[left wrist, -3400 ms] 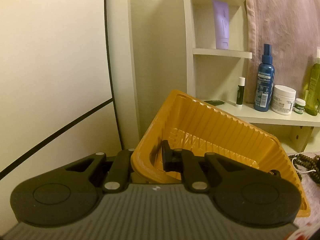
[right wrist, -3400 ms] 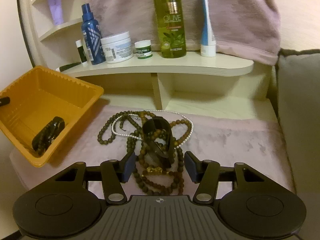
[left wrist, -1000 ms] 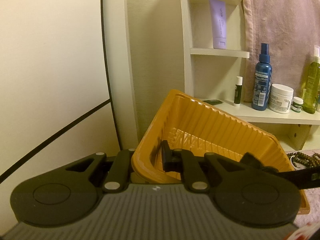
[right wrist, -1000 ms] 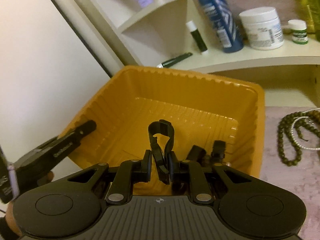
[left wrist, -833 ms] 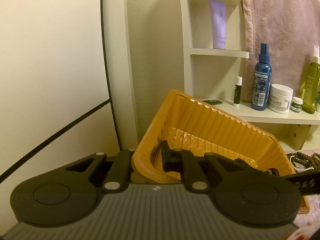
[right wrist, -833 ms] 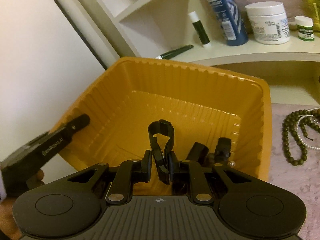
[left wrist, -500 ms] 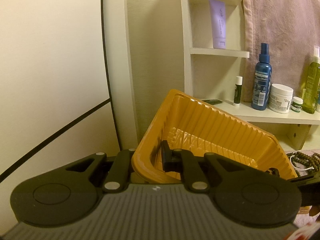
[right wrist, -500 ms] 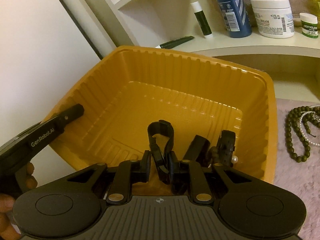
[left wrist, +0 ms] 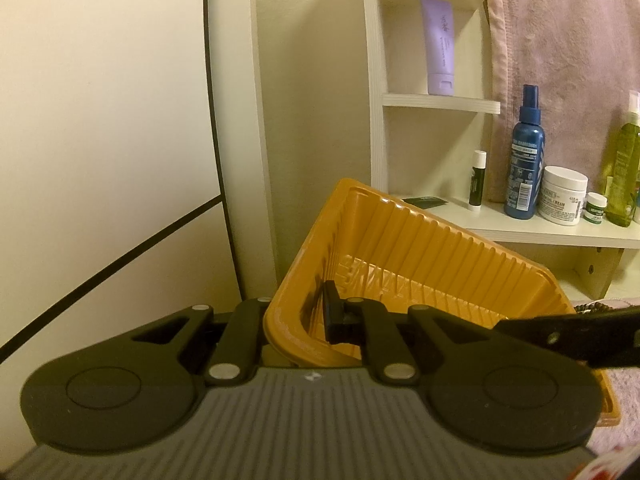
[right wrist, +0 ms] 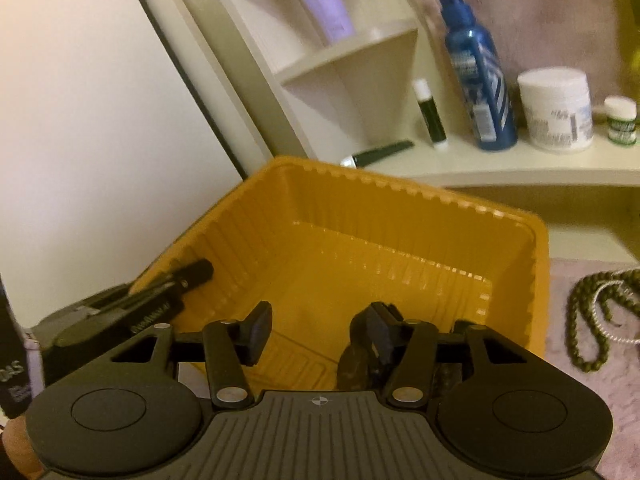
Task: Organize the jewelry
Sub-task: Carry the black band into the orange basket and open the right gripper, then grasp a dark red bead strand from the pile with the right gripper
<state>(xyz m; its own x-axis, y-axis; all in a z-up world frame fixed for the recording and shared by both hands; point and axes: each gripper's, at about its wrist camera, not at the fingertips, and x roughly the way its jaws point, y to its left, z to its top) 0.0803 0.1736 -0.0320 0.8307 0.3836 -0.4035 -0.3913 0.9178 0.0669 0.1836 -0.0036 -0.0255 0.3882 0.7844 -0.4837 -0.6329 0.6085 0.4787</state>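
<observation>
My left gripper [left wrist: 296,316] is shut on the near wall of the orange tray [left wrist: 400,240], one finger outside and one inside, holding it tilted. My right gripper [right wrist: 320,326] hovers over the tray [right wrist: 400,264] with its jaws opening. The dark bracelet [right wrist: 354,356] sits low beside the right finger, blurred, and neither pad presses on it. More dark jewelry [right wrist: 448,376] lies in the tray, mostly hidden behind the gripper. A green bead necklace [right wrist: 588,320] and a pearl strand [right wrist: 612,332] lie on the pink cloth to the right.
Behind the tray, a white shelf [right wrist: 520,164] carries a blue spray bottle [right wrist: 476,68], a white jar [right wrist: 556,108], a lip balm stick [right wrist: 430,114] and a small pot [right wrist: 620,120]. A purple tube [left wrist: 438,44] stands higher up. A wall closes off the left.
The right jaws have parted and let go of the dark bracelet, which has dropped low beside the right finger. The right gripper's view has tilted. The left gripper and tray have stayed put.
</observation>
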